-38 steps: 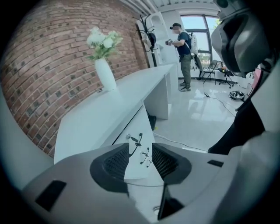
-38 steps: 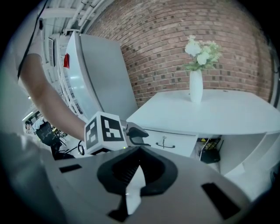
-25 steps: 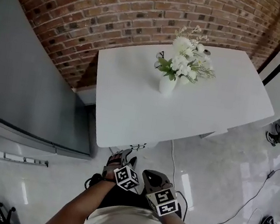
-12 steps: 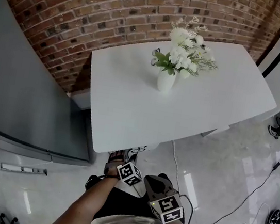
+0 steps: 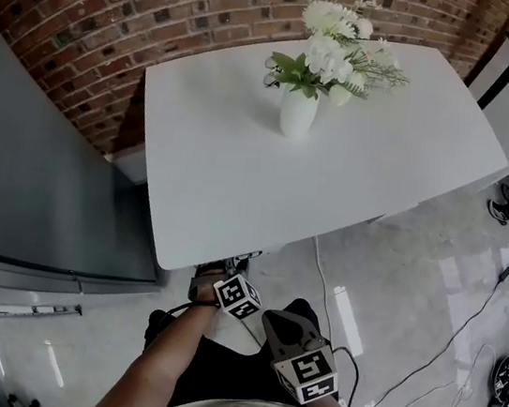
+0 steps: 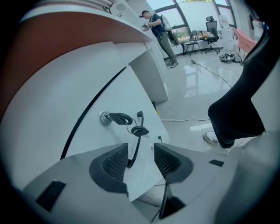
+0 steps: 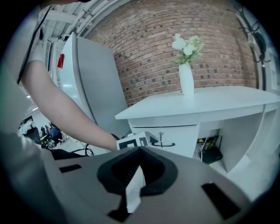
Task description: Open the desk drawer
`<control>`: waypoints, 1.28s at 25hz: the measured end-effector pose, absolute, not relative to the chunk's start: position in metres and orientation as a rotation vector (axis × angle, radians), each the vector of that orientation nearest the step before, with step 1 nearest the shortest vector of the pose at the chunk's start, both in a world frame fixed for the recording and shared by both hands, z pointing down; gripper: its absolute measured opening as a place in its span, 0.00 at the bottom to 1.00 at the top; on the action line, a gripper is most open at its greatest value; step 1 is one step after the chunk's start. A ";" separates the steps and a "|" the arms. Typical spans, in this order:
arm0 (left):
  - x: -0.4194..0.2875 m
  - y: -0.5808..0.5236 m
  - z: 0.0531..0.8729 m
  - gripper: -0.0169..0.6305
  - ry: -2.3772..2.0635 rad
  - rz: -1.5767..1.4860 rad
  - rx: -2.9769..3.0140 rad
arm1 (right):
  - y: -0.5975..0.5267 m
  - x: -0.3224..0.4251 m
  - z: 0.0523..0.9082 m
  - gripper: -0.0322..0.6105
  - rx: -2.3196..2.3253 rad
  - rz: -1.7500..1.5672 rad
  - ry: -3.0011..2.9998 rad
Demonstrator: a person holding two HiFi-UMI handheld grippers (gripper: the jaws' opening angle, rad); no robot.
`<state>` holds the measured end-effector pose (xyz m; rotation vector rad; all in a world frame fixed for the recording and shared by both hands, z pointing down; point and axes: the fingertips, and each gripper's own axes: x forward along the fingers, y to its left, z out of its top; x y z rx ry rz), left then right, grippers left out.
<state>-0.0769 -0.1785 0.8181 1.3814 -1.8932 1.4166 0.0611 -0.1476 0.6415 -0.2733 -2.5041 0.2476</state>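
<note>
The white desk (image 5: 239,177) carries a white vase of flowers (image 5: 299,110). Its drawer front (image 6: 105,144) fills the left gripper view, with a key in the lock (image 6: 109,118) and a thin black handle (image 6: 134,144). My left gripper (image 6: 136,155) is open right at the drawer, and the handle stands between its pads without being pressed. In the head view the left gripper (image 5: 224,283) reaches under the desk's front edge. My right gripper (image 5: 306,367) hangs back, shut and empty. From the right gripper (image 7: 140,151) view, the drawer (image 7: 175,138) lies ahead.
A tall grey cabinet (image 5: 31,174) stands left of the desk against a brick wall (image 5: 123,7). Cables (image 5: 441,349) run over the glossy floor to the right. A distant person (image 6: 159,30) and chairs (image 6: 212,30) show in the left gripper view.
My left gripper has dropped and pushed forward under the desk edge toward the drawer. The right gripper has sunk slightly. The desk now sits higher and nearer in the head view.
</note>
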 end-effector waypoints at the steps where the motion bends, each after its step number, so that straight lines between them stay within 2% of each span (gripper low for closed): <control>1: -0.078 -0.179 0.820 0.30 -1.896 1.414 1.375 | -0.146 0.061 0.644 0.06 -0.272 0.257 -2.498; 6: -0.083 -0.183 0.831 0.23 -1.875 1.504 1.353 | -0.144 0.059 0.648 0.06 -0.274 0.292 -2.493; 8: -0.085 -0.184 0.834 0.15 -1.877 1.553 1.338 | -0.145 0.059 0.649 0.06 -0.276 0.303 -2.489; 14: -0.093 -0.187 0.831 0.07 -1.860 1.737 1.277 | -0.147 0.059 0.649 0.06 -0.281 0.326 -2.485; 18: -0.093 -0.189 0.833 0.06 -1.813 1.829 1.275 | -0.157 0.060 0.648 0.06 -0.265 0.336 -2.495; 32: -0.086 -0.186 0.833 0.05 -1.776 1.824 1.317 | -0.180 0.079 0.659 0.06 -0.211 0.351 -2.470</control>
